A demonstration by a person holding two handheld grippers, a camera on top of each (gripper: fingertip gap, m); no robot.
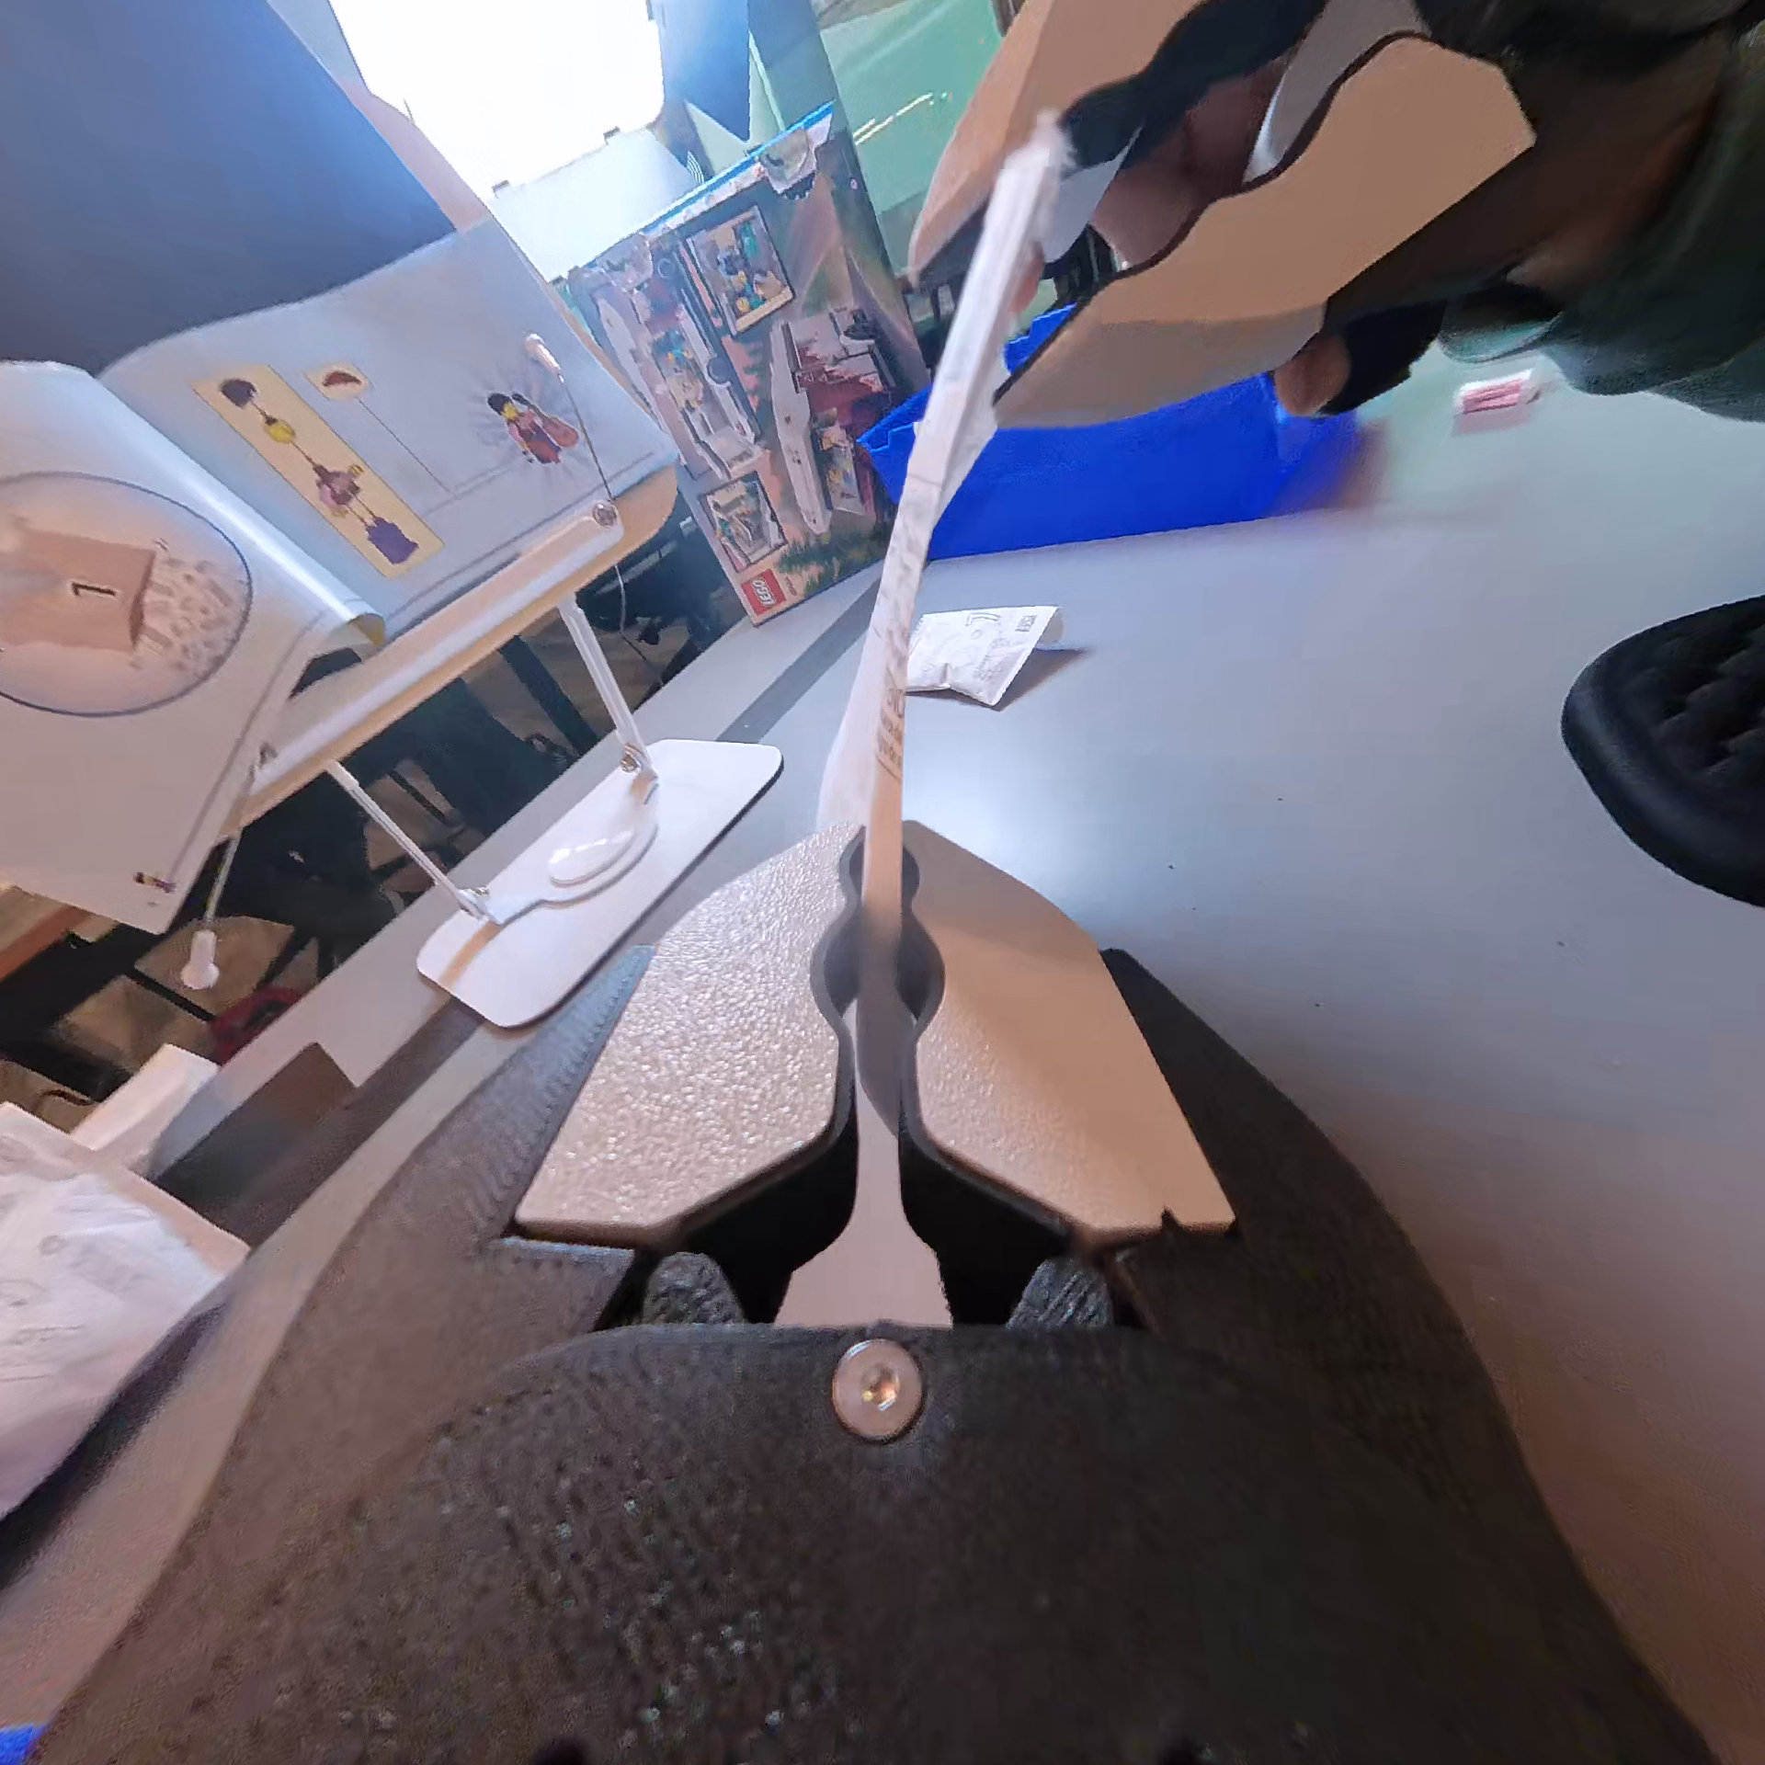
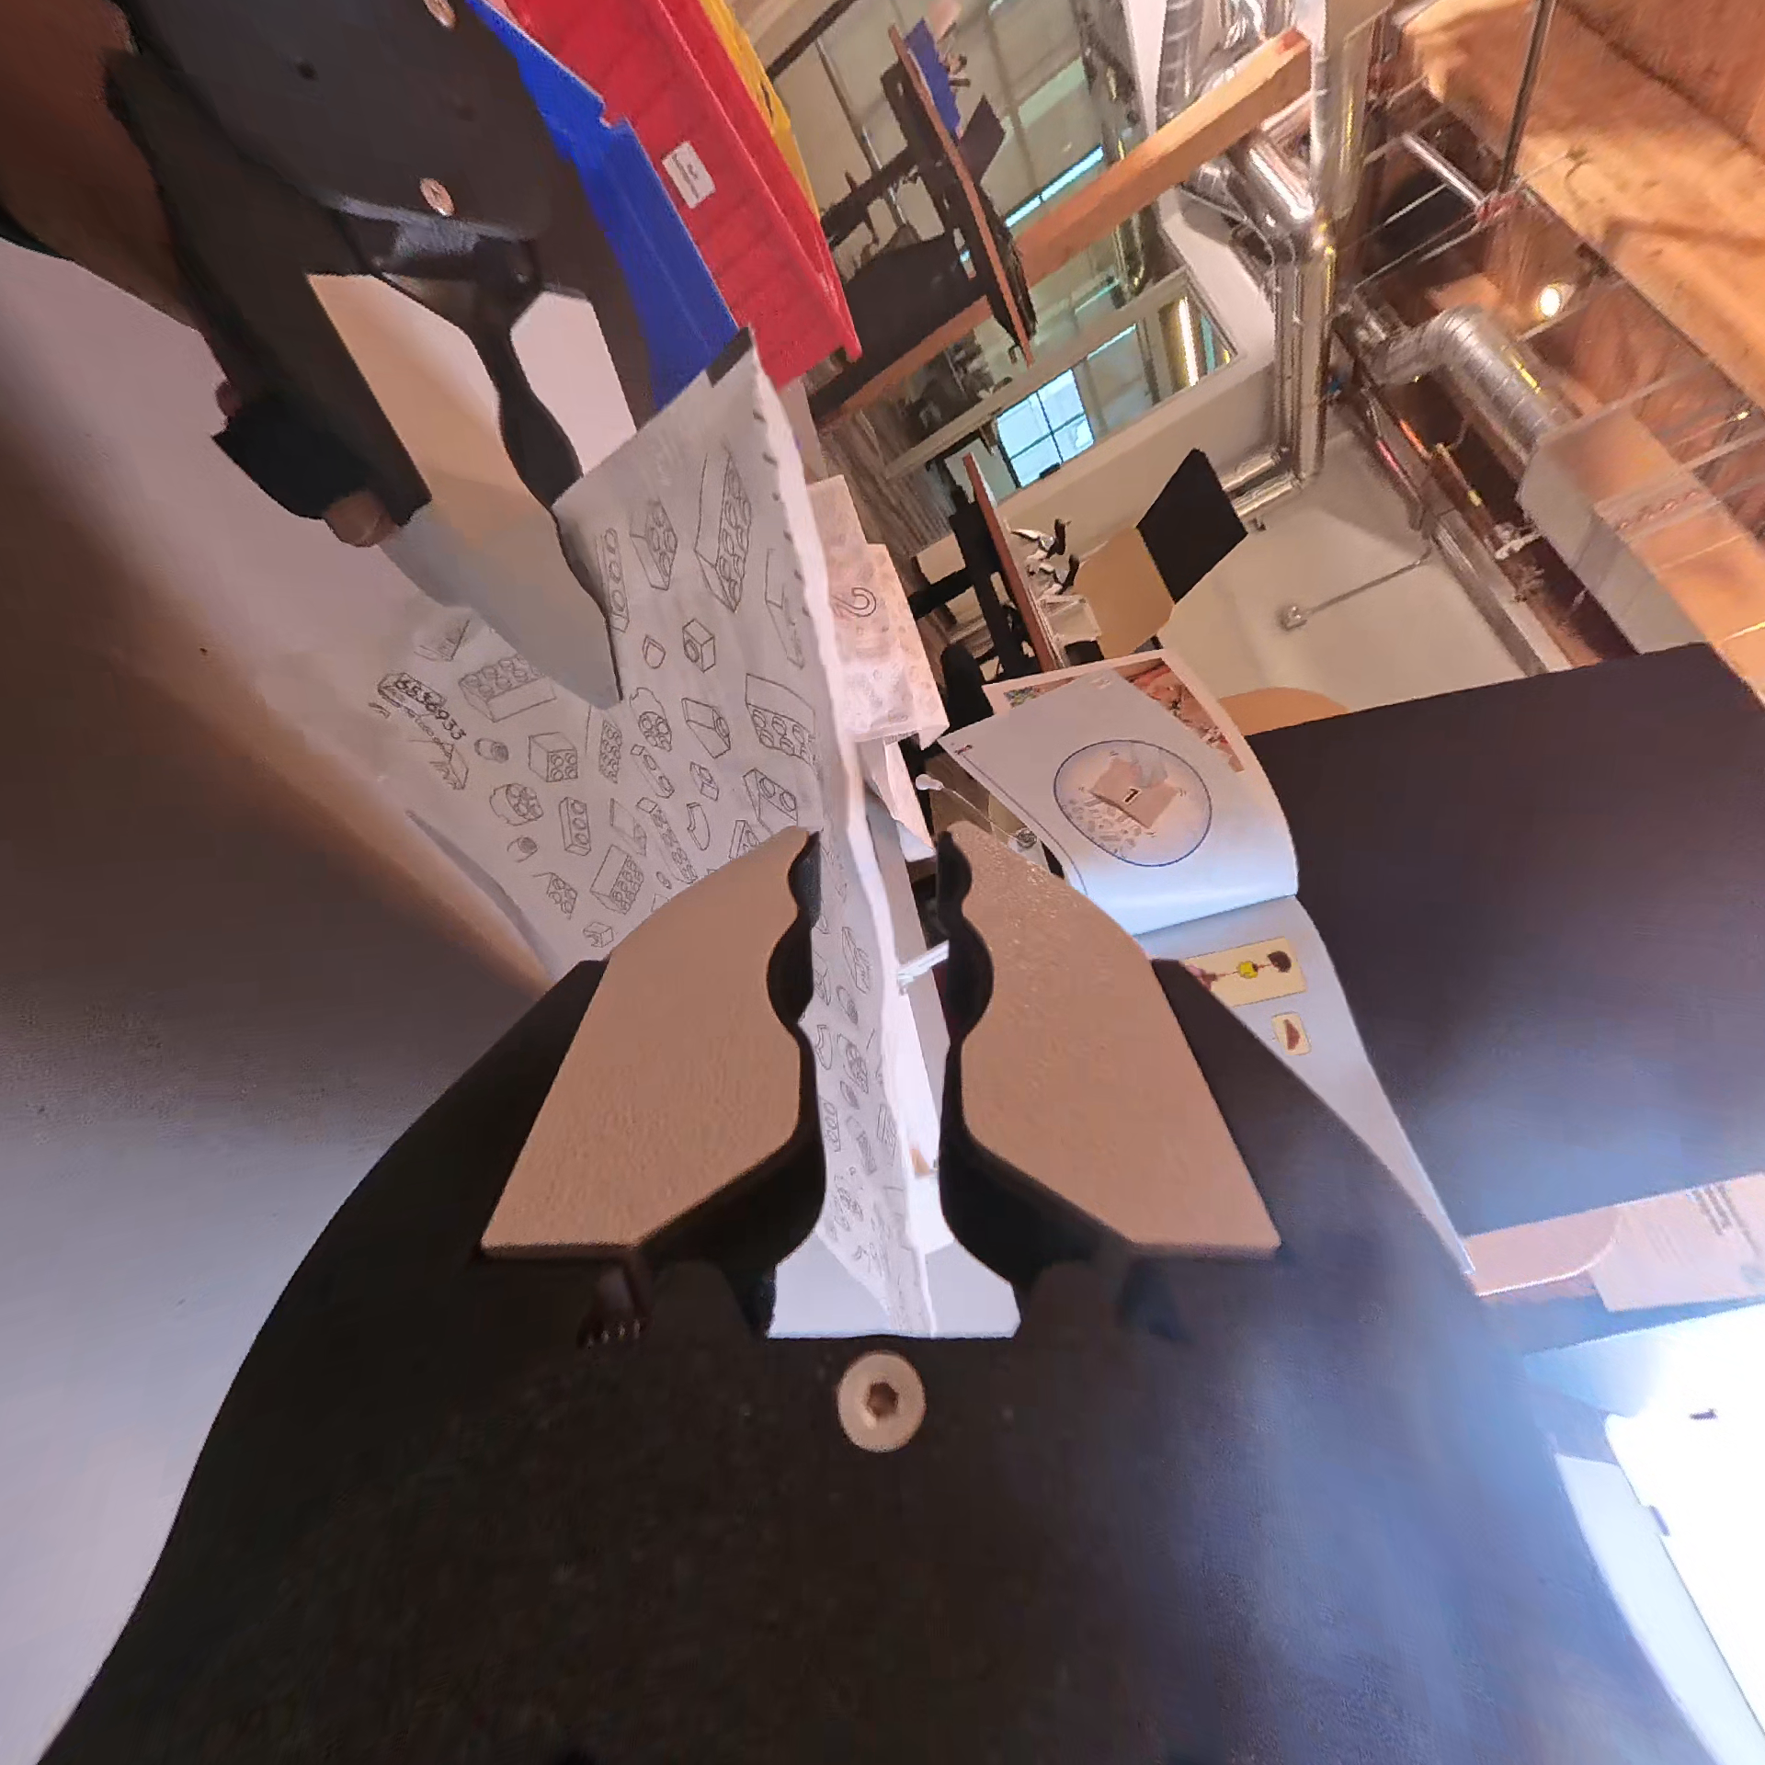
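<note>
The left tongs [image 1: 883, 917] pinch a white paper bag [image 1: 941, 497] edge-on, stretching it taut above the table [image 1: 1289, 860]. The right tongs [image 2: 874, 917] stand apart around its far edge [image 2: 840, 955], one pad away from the paper, so not yet gripping.

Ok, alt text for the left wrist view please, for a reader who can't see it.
The left gripper is shut on the edge of a white paper bag, which stretches up to the right gripper above a grey table. To the left, an open instruction booklet rests on a white stand.
</note>
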